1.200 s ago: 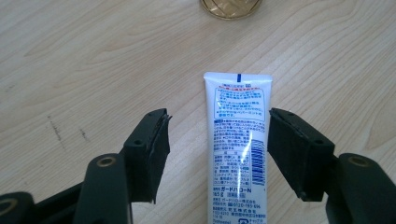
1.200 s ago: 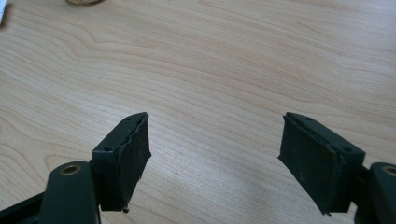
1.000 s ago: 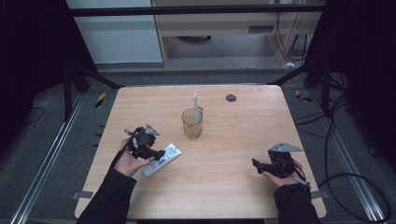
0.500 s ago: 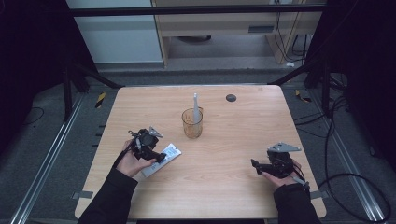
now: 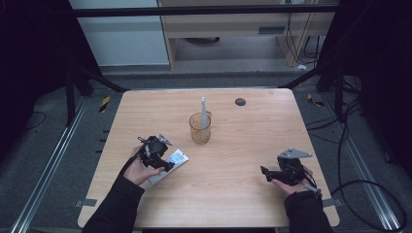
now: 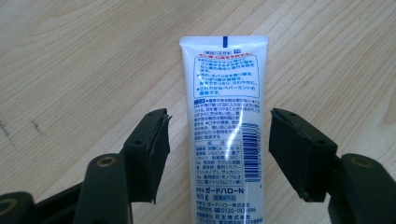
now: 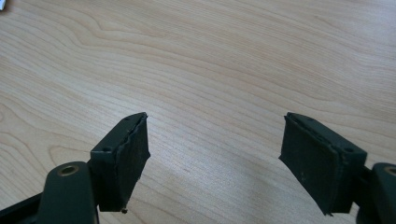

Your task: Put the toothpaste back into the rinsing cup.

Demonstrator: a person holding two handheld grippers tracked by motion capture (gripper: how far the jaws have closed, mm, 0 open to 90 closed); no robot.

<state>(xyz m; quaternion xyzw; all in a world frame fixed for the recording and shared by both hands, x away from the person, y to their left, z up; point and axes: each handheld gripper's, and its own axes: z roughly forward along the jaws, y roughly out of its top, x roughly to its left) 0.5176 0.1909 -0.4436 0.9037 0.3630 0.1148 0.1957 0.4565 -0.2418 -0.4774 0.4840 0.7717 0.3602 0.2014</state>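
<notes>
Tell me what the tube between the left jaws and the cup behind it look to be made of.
Tube: likely soft glossy plastic, white and printed; a bright glare streak runs down it and its end is crimped flat.
Cup: amber and see-through, probably plastic or possibly glass; the white stick inside shows through its wall.

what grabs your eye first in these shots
The white toothpaste tube lying flat on the wooden table stands out, with the left gripper open and its jaws on either side of it, not touching. Near the table's middle stands an amber glass cup holding a pale upright item. The right gripper is open above bare wood at the near right.
</notes>
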